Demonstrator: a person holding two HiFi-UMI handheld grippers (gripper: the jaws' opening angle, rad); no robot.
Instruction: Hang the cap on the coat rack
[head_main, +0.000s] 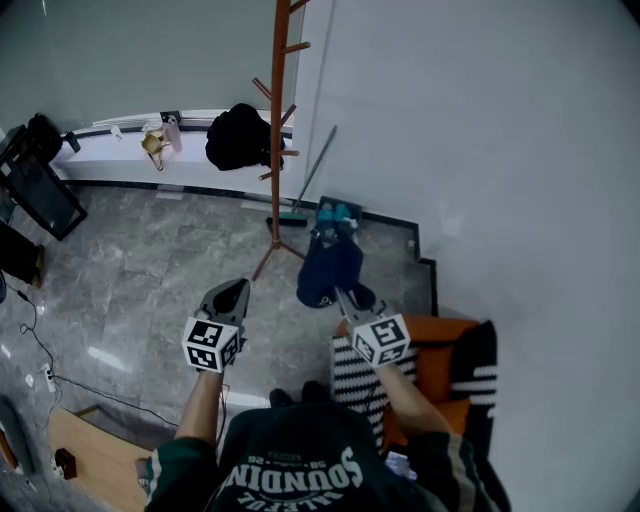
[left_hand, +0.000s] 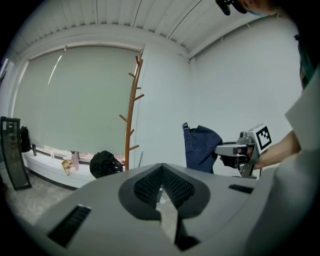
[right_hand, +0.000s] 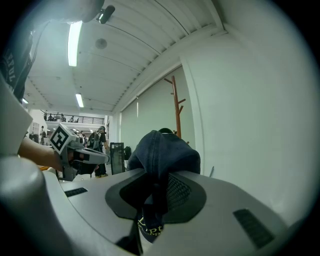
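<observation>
Right gripper (right_hand: 150, 200) I have clamped on the cap (right_hand: 161, 150), apart from the rack (head_main: 277, 120); my left gripper (left_hand: 161, 192) sits closed, empty, alongside

The person wears a dark green sweatshirt (head_main: 290, 455) with white block lettering (head_main: 295, 472) across it; its sleeves (head_main: 172, 462) end short of the forearms. The left tongs (head_main: 240, 284) and the right tongs (head_main: 340, 293) look alike: each has a smooth grey shell tapering to a point and a cube (head_main: 212, 343) with black-and-white square markers at the rear. In the left gripper view, black ribbed pads (left_hand: 145, 185) sit in a dark recess, with narrow black slots (left_hand: 70, 226) in the shell on either side
</observation>
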